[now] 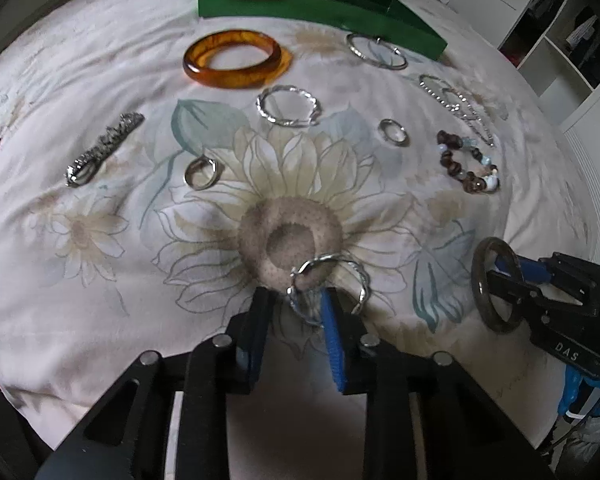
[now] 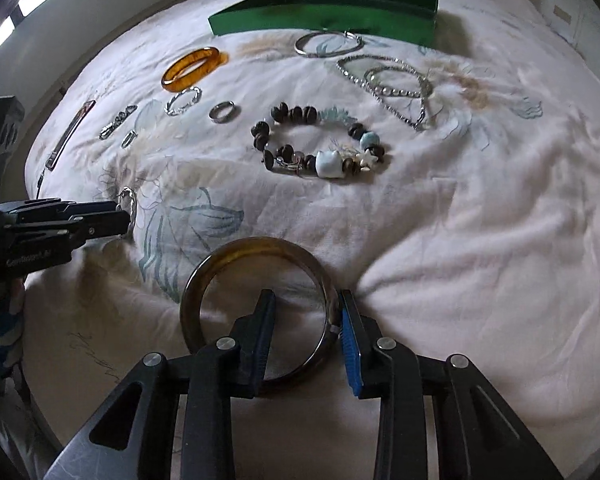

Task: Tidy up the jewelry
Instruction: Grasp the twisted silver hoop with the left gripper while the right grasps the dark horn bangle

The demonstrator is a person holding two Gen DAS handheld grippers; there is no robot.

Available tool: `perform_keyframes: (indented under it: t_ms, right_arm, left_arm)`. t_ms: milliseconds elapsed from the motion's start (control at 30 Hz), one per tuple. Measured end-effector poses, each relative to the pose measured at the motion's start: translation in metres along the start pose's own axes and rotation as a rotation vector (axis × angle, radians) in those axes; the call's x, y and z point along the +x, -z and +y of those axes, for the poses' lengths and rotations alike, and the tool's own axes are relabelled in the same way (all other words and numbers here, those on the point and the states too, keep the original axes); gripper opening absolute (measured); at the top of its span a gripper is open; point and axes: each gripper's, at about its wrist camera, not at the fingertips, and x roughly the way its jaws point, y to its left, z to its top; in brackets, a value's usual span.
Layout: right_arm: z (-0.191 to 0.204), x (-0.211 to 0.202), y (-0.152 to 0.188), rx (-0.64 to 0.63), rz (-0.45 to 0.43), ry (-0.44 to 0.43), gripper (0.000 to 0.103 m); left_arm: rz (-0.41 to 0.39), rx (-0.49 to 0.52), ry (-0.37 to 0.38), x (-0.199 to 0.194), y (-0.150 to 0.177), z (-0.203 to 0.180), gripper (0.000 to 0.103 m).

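My left gripper (image 1: pixel 298 294) points down at the flowered quilt (image 1: pixel 100 280). The near edge of a twisted silver bangle (image 1: pixel 364 280) lies between its pads; I see no squeeze from both sides. In the right wrist view that gripper (image 2: pixel 126 218) sits at the left with the silver bangle (image 2: pixel 132 204) at its tips. My right gripper (image 2: pixel 306 296) straddles the right rim of a dark brown bangle (image 2: pixel 260 245). One finger is inside the ring, the blue pad is outside, and a wide gap is left. The left wrist view shows that gripper (image 1: pixel 496 274) and the dark bangle (image 1: pixel 494 243) at the right.
A long green box (image 1: pixel 300 0) lies at the far side. In front of it are an amber bangle (image 1: pixel 236 78), thin silver hoops, two small rings, sparkly chains (image 2: pixel 396 92), a silver clasp piece (image 1: pixel 104 148) and a bead bracelet (image 2: pixel 328 164). Shelves stand far right.
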Motion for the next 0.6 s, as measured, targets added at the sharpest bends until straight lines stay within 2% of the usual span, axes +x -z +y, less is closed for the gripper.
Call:
perform_keyframes:
  t_ms: [100, 133, 233, 267, 433, 600]
  right_arm:
    - [-0.001, 0.003, -0.001, -0.005, 0.008, 0.002, 0.032]
    - [0.0, 0.002, 0.0, -0.012, 0.004, 0.012, 0.029]
    - [0.004, 0.0, 0.001, -0.026, -0.02, 0.051, 0.012]
    - [0.005, -0.001, 0.0, -0.031, -0.031, 0.052, 0.011]
    - [0.015, -0.026, 0.006, -0.06, -0.153, 0.047, 0.009]
    - [0.018, -0.063, 0.0, -0.032, -0.28, 0.045, 0.009]
  left_arm:
    - [0.003, 0.001, -0.003, 0.003, -0.002, 0.001, 0.013]
    - [0.001, 0.0, -0.004, 0.002, -0.003, 0.001, 0.009]
    - [-0.022, 0.0, -0.004, -0.002, 0.001, 0.0, 0.006]
    - [-0.035, 0.005, -0.013, -0.004, 0.0, -0.001, 0.006]
    - [-0.197, 0.011, 0.055, -0.044, 0.016, 0.001, 0.004]
    - [-0.298, 0.003, 0.087, -0.083, 0.016, 0.005, 0.004]
